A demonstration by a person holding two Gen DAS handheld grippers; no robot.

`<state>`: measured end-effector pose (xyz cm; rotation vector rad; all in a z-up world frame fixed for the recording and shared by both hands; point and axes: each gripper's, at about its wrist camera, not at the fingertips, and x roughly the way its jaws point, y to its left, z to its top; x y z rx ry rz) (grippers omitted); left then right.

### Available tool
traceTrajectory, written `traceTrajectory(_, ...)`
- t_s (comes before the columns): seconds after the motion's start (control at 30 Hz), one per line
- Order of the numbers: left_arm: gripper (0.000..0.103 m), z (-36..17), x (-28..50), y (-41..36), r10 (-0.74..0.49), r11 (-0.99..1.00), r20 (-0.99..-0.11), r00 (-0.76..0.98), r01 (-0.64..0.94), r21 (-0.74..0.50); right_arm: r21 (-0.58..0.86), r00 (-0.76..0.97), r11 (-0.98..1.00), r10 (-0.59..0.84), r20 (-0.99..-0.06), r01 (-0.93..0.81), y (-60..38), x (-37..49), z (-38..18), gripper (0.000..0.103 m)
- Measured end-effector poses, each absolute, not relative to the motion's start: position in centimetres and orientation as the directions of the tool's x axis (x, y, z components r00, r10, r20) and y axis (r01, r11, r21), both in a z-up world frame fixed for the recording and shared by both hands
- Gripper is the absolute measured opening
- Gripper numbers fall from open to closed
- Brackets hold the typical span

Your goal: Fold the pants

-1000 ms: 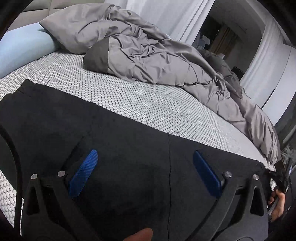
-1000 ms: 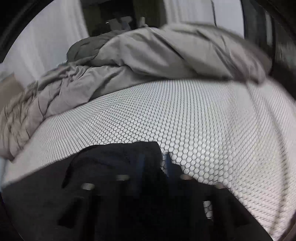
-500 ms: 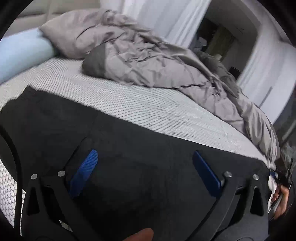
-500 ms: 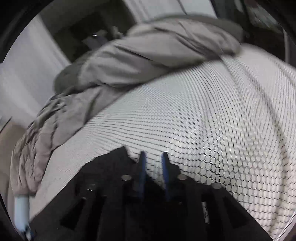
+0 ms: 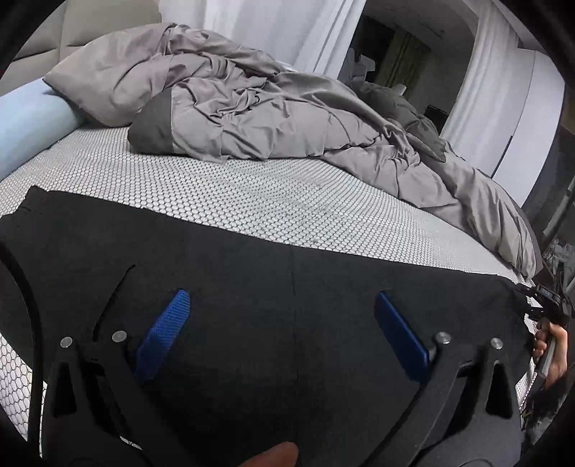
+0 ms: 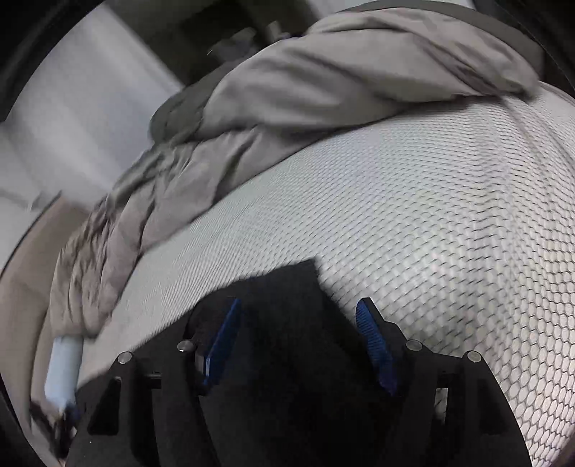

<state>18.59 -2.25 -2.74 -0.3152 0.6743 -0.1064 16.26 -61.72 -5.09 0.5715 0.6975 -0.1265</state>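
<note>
Left wrist view: left gripper (image 5: 282,330) w/ blue-padded fingers (image 5: 163,336) spread wide, grasping nothing, hovering just over the black fabric pants (image 5: 251,273), which lie flat across the near part of the white honeycomb-patterned mattress cover (image 5: 251,194). A vertical seam runs down the pants' middle btwn the pads. At far right edge a hand (image 5: 551,346) shows at the pants' end. Beyond: crumpled grey duvet (image 5: 269,115), pale blue bolster pillow (image 5: 25,125) at left, white curtains (image 5: 287,32) behind. Right wrist view (blurry): right gripper (image 6: 298,345) also released, jaws apart, a corner of the pants (image 6: 287,323) lying btwn them, not pinched. Mattress cover past that, then the duvet.
</note>
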Motion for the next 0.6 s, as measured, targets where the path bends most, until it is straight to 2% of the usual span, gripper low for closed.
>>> traceTrajectory(0.03, 0.102, -2.8, 18.6, -2.2, -0.201, 0.946, -0.596, 0.777, -0.004, -0.323, 0.404, 0.761, 0.875, 0.066, -0.646, 0.267, -60.7, 16.3, -4.6, 0.067)
traceTrajectory(0.1, 0.102, -2.8, 18.6, -2.3, -0.203, 0.947, -0.597, 0.776, 0.0, -0.322, 0.304, 0.747, 0.932, 0.058, -0.662, 0.198, -58.7, 15.9, -3.6, 0.054)
traceTrajectory(0.17, 0.102, -2.8, 18.5, -2.5, -0.203, 0.948, -0.597, 0.776, 0.004, -0.317, 0.237, 0.731, 0.957, 0.041, -0.681, 0.166, -57.2, 15.6, -3.3, 0.031)
traceTrajectory(0.2, 0.102, -2.8, 18.5, -2.6, -0.203, 0.949, -0.598, 0.775, 0.006, -0.315, 0.195, 0.731, 0.966, 0.011, -0.682, 0.167, -56.6, 15.5, -3.3, 0.024)
traceTrajectory(0.23, 0.102, -2.8, 18.5, -2.8, -0.205, 0.95, -0.6, 0.773, 0.011, -0.311, 0.178, 0.729, 0.97, 0.001, -0.685, 0.166, -56.3, 15.5, -3.5, 0.01)
traceTrajectory(0.27, 0.102, -2.9, 18.5, -2.9, -0.204, 0.952, -0.601, 0.773, 0.012, -0.307, 0.173, 0.731, 0.972, 0.0, -0.683, 0.162, -56.2, 15.4, -3.6, 0.007)
traceTrajectory(0.4, 0.102, -2.7, 18.2, -2.9, -0.201, 0.953, -0.597, 0.777, 0.014, -0.303, 0.168, 0.773, 0.959, -0.074, -0.629, 0.229, -56.6, 15.2, -2.8, 0.005)
traceTrajectory(0.5, 0.102, -2.8, 18.3, -2.8, -0.195, 0.954, -0.608, 0.769, 0.005, -0.3, 0.064, 0.704, 0.919, -0.251, -0.664, 0.389, -57.8, 16.3, -3.9, 0.006)
traceTrajectory(0.53, 0.102, -2.9, 18.3, -2.7, -0.194, 0.954, -0.612, 0.767, 0.002, -0.299, 0.055, 0.674, 0.906, -0.27, -0.688, 0.419, -58.3, 16.7, -4.7, 0.009)
traceTrajectory(0.6, 0.102, -2.8, 18.4, -2.6, -0.19, 0.954, -0.615, 0.765, -0.005, -0.301, -0.009, 0.598, 0.873, -0.341, -0.725, 0.487, -58.9, 17.3, -6.0, 0.033)
